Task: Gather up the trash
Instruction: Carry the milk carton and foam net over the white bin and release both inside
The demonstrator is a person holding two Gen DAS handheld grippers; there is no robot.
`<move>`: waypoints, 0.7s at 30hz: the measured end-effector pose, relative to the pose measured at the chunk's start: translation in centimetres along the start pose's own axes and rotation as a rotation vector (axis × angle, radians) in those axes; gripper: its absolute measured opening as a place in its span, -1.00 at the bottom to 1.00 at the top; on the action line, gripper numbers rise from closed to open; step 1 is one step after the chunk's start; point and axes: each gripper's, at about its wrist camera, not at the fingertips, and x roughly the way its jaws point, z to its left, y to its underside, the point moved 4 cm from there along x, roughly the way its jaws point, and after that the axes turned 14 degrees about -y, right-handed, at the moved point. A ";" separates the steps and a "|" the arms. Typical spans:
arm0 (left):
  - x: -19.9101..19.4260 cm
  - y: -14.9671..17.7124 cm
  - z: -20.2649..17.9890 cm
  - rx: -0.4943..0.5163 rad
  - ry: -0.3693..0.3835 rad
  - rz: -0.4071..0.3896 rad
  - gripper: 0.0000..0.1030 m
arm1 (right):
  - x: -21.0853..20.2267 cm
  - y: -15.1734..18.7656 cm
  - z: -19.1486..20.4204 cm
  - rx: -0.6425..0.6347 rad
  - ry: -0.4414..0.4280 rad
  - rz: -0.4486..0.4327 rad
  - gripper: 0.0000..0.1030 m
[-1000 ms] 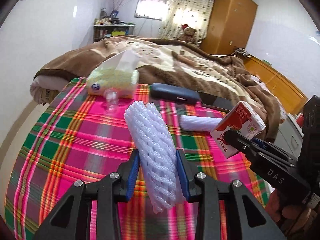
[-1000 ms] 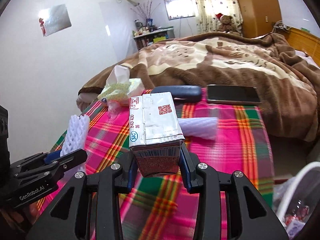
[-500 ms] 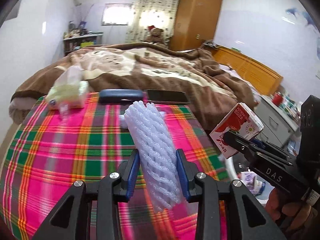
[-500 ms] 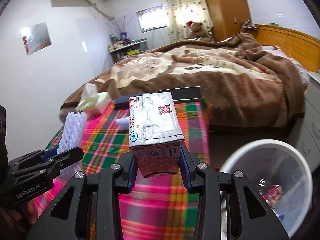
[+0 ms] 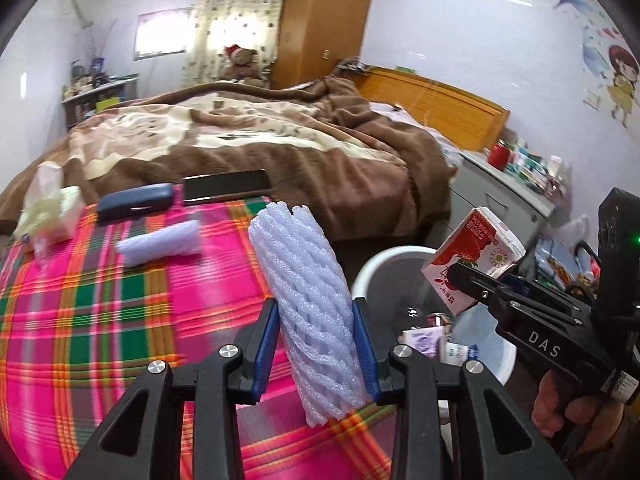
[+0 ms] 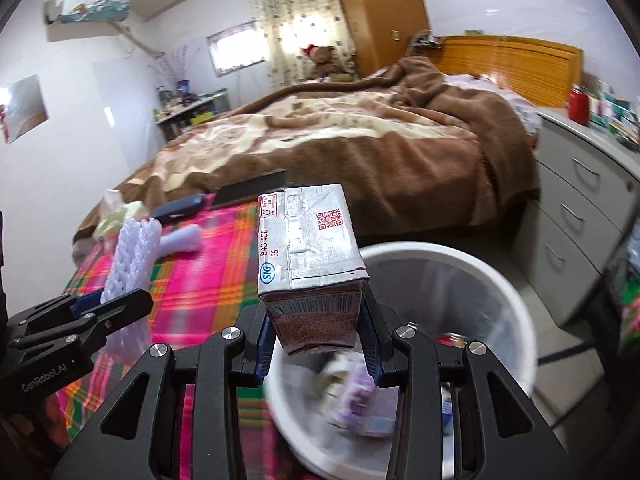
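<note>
Gripping a white foam fruit net (image 5: 310, 312), the left gripper (image 5: 316, 354) has its blue pads (image 5: 266, 350) pressed into the net's lower half, so the net stands tilted between the jaws with its open top leaning away to the left. It hangs over the near right corner of the plaid cloth (image 5: 100, 312), just left of the waste bin (image 5: 384, 264). From the right wrist view the same net (image 6: 134, 256) shows at the left, held in the left gripper (image 6: 106, 304) beside the bin's (image 6: 480, 280) left side.

The right gripper (image 6: 316, 346) is clenched on a milk carton (image 6: 310, 260), its pads squeezing the carton's lower end while the silver base with a red code square faces up. The carton is over the near left rim of the bin. In the left wrist view that carton (image 5: 472, 256) appears red and white, held in the right gripper (image 5: 460, 274) above the bin's right rim, with a person's hand (image 5: 568, 408) on the handle below.

The bin is white with a clear liner and has blurred wrappers (image 6: 356, 396) at its bottom. Left of the bin, on the plaid cloth, a second foam net (image 5: 160, 242) lies flat, well apart from the held one. Farther from the bin lie a dark blue case (image 5: 136, 202) and a phone (image 5: 226, 186) at the cloth's far edge, with a tissue pack (image 5: 48, 212) at the far left. Behind the bin a brown blanket (image 5: 280, 148) covers the bed, and to the bin's right stands a grey drawer unit (image 6: 580, 208).
</note>
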 end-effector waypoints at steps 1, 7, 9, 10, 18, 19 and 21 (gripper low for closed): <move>0.2 0.1 -0.7 0.009 0.009 0.005 -0.29 | -0.2 0.2 -0.7 0.013 0.013 0.003 -0.27; 2.1 0.7 -5.2 0.069 0.072 0.046 -0.29 | -0.8 1.5 -4.0 0.060 0.102 0.053 -0.26; 2.8 0.9 -6.4 0.085 0.085 0.061 -0.29 | -1.0 1.9 -4.9 0.073 0.128 0.065 -0.26; 3.1 1.0 -7.0 0.093 0.092 0.068 -0.29 | -1.0 2.1 -5.4 0.080 0.140 0.074 -0.26; 4.9 1.8 -10.0 0.127 0.103 0.106 -0.28 | -1.4 3.2 -7.3 0.093 0.197 0.128 -0.26; 5.0 1.9 -10.1 0.124 0.108 0.110 -0.28 | -1.3 3.2 -7.4 0.097 0.198 0.132 -0.26; 5.1 1.9 -10.2 0.129 0.107 0.108 -0.26 | -1.4 3.3 -7.7 0.100 0.202 0.133 -0.26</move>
